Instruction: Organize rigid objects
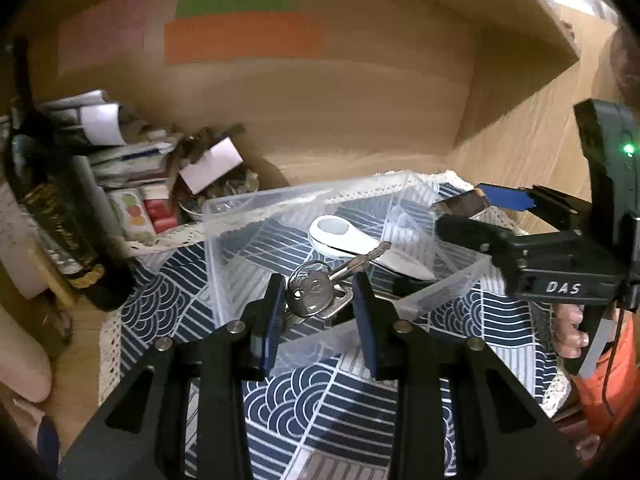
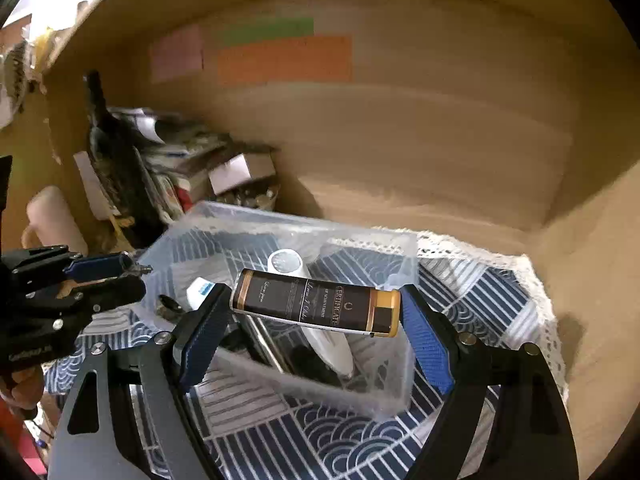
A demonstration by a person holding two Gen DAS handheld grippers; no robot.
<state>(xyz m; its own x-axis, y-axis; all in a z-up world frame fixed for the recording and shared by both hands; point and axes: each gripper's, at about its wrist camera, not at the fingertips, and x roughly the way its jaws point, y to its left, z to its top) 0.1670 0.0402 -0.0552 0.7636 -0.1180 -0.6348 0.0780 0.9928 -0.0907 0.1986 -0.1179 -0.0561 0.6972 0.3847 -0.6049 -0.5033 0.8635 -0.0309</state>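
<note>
A clear plastic box (image 1: 224,216) stands on a blue patterned cloth (image 1: 320,412) inside a wooden shelf. A white oval object (image 1: 340,236) lies in the box. My left gripper (image 1: 320,292) is shut on a bunch of silver keys (image 1: 310,292) at the box's near rim. My right gripper (image 2: 316,312) is shut on the ends of a dark brown and gold tube (image 2: 316,308) and holds it level above the box (image 2: 240,216). The white object (image 2: 286,262) and a metal piece (image 2: 264,340) lie below the tube. The right gripper also shows in the left wrist view (image 1: 460,216).
A dark bottle (image 1: 44,184) stands at the left, with stacked cartons and papers (image 1: 132,168) behind it. The shelf's back wall (image 1: 360,92) carries orange, green and pink strips. The left gripper body (image 2: 60,292) shows at the left in the right wrist view.
</note>
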